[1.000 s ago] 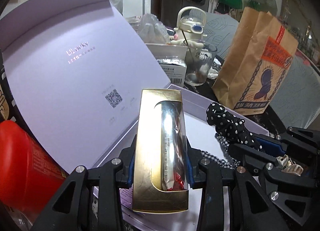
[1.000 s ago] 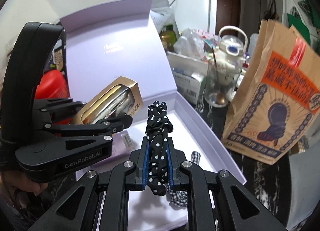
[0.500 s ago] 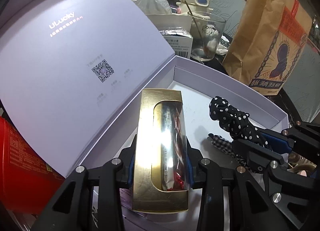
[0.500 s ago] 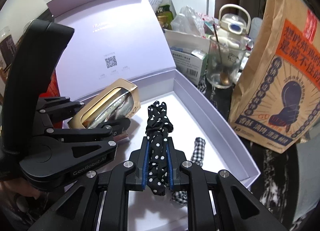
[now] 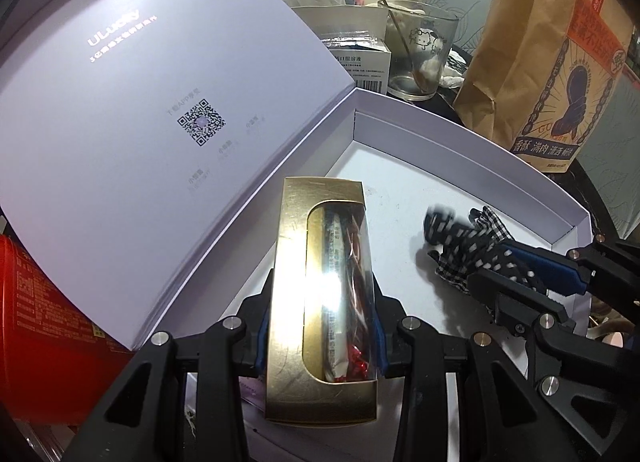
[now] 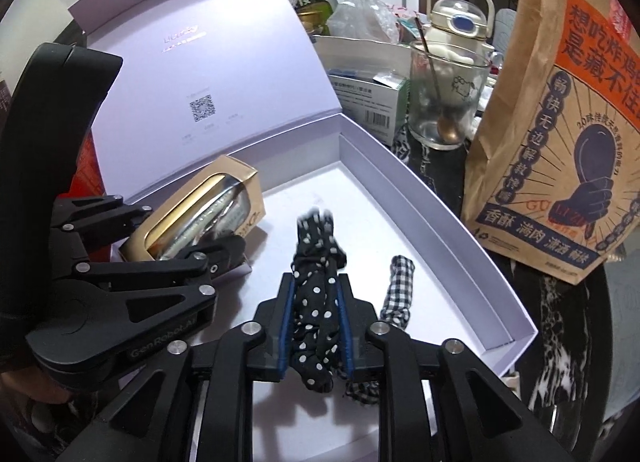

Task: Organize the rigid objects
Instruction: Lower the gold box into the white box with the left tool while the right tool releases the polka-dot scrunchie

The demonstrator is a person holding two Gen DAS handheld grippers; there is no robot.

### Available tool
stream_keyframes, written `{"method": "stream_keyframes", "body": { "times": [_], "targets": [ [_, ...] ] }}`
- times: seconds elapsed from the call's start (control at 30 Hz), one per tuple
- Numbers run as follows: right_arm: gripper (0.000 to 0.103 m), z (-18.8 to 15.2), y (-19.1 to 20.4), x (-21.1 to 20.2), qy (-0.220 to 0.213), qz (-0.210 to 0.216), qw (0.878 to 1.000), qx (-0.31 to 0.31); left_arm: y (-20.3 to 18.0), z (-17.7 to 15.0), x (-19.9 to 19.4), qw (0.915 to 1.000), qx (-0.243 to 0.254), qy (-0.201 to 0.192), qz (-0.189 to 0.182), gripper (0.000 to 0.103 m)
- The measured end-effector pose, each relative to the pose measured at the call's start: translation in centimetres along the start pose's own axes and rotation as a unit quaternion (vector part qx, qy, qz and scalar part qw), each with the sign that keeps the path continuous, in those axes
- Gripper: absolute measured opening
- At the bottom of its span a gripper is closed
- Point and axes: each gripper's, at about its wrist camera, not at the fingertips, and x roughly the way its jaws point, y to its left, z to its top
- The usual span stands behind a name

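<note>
A gold window box [image 5: 324, 302] with a foil pack inside is clamped between the pads of my left gripper [image 5: 322, 326], low over the left part of an open white gift box [image 5: 460, 138]. From the right wrist, the gold box [image 6: 200, 214] and left gripper [image 6: 180, 230] sit at the left. My right gripper [image 6: 316, 322] holds a black polka-dot cloth [image 6: 316, 302] over the gift box's floor. Its jaws are opening, and the cloth still touches both pads while its tip is blurred. A checked cloth [image 6: 398, 290] lies on the floor beside it.
The gift box's lid [image 5: 160, 102] stands up at the left. A brown paper bag [image 6: 560, 122] stands close to the right wall. Behind are a glass with a spoon [image 6: 444, 102], a small carton [image 5: 360, 58] and a cream bottle [image 6: 456, 18]. A red canister [image 5: 40, 322] is at far left.
Both grippers have sunk toward the gift box's floor. The right jaws have widened a little, and the polka-dot cloth's tip has slumped and blurs.
</note>
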Motion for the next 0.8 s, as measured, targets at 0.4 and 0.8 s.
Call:
{"method": "stream_keyframes", "body": {
  "times": [0.4, 0.8],
  "targets": [
    [0.039, -0.2, -0.5, -2.9, -0.014, -0.008, 1.000, 0.013, -0.1, 0.2, -3.0, 0.9996, 0.007, -0.027, 0.005, 0.043],
    [0.043, -0.2, 0.1, -6.4, -0.043, -0.033, 0.999, 0.004, -0.3, 0.0, -7.4, 0.9975, 0.013, -0.069, 0.010, 0.043]
  ]
}}
